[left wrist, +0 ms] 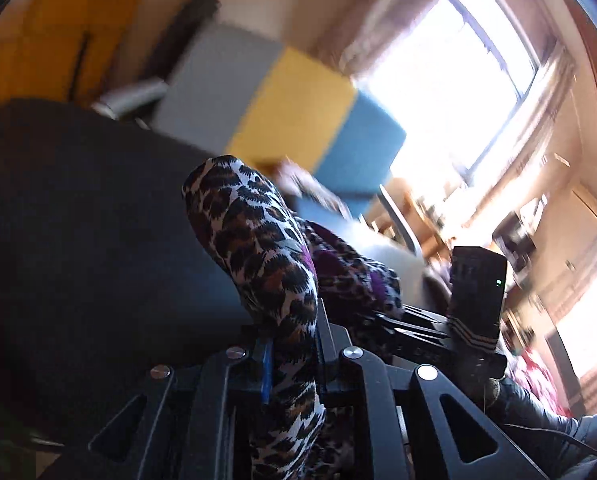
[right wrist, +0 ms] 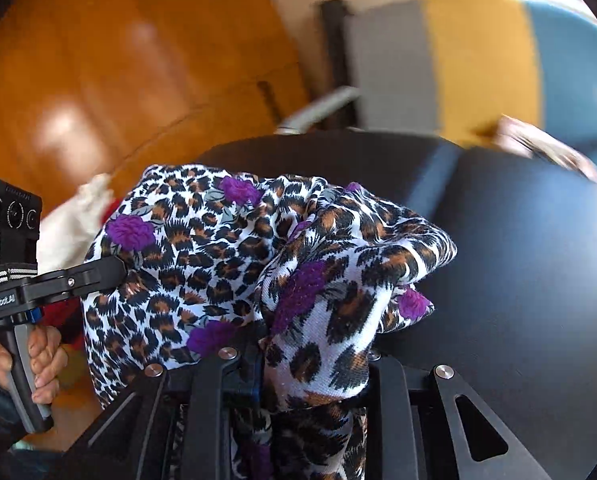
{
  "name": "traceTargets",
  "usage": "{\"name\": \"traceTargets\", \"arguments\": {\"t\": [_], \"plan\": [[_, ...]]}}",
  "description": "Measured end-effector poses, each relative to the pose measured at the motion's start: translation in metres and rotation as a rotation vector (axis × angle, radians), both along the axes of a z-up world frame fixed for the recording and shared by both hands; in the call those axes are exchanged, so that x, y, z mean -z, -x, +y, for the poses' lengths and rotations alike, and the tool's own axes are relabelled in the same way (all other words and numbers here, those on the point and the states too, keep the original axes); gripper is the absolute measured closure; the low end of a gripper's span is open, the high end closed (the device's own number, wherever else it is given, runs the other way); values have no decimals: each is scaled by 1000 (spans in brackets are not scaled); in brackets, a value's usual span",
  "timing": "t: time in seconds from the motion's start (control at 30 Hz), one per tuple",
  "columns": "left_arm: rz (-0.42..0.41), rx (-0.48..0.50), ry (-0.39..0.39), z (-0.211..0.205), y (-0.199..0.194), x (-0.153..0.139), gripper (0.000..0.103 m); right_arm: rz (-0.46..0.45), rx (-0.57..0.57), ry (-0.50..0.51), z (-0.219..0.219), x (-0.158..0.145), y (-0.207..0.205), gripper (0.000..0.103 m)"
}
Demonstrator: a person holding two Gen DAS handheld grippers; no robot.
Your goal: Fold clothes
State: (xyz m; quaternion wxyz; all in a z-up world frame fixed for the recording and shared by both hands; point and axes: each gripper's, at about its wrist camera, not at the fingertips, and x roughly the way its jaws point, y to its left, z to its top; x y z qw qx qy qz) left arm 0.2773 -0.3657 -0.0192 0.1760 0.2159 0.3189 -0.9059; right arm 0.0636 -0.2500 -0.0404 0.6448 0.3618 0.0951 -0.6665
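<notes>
Here the left tool [left wrist: 292, 354] is clamped on a fold of the leopard-print garment [left wrist: 258, 248], the cloth rising in a rounded hump straight ahead of its closed fingers and trailing off to its right toward the right tool [left wrist: 394, 320], which shows there from the side with a black camera block standing on it. From the right wrist view, the right tool [right wrist: 298, 364] is likewise pinched on the same garment [right wrist: 226, 252], white with black-and-brown spots and purple flowers. The fabric bunches up just in front of its jaws and spreads away to its left, where the left tool [right wrist: 112, 270] bites into the far edge. A person's hand [right wrist: 38, 364] grips that tool's grey handle below. The garment hangs between the two tools, above the dark bench [right wrist: 518, 260] that lies ahead of and to the right of the right tool. Beyond the bench stands a grey, yellow and blue panel [right wrist: 478, 64], blurred, with an orange wooden surface [right wrist: 118, 60] further left. A bright window [left wrist: 458, 72] fills the upper right of the left wrist view.
</notes>
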Motion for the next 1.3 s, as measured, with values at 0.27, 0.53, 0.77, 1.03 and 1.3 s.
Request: {"name": "traceTargets", "arguments": {"t": [0.27, 0.53, 0.77, 1.03, 1.3], "plan": [[157, -503, 238, -36, -184, -107, 89, 48, -455, 235, -185, -125, -134, 78], [39, -925, 91, -116, -278, -80, 89, 67, -664, 148, -334, -134, -241, 75], [-14, -1008, -43, -149, -299, -35, 78, 91, -643, 34, -373, -86, -238, 52], [-104, -1232, 247, -97, -286, -80, 69, 335, -669, 281, -311, -134, -228, 43], [-198, -1022, 7, -174, -232, -29, 67, 308, -798, 104, -312, -79, -261, 49]]}}
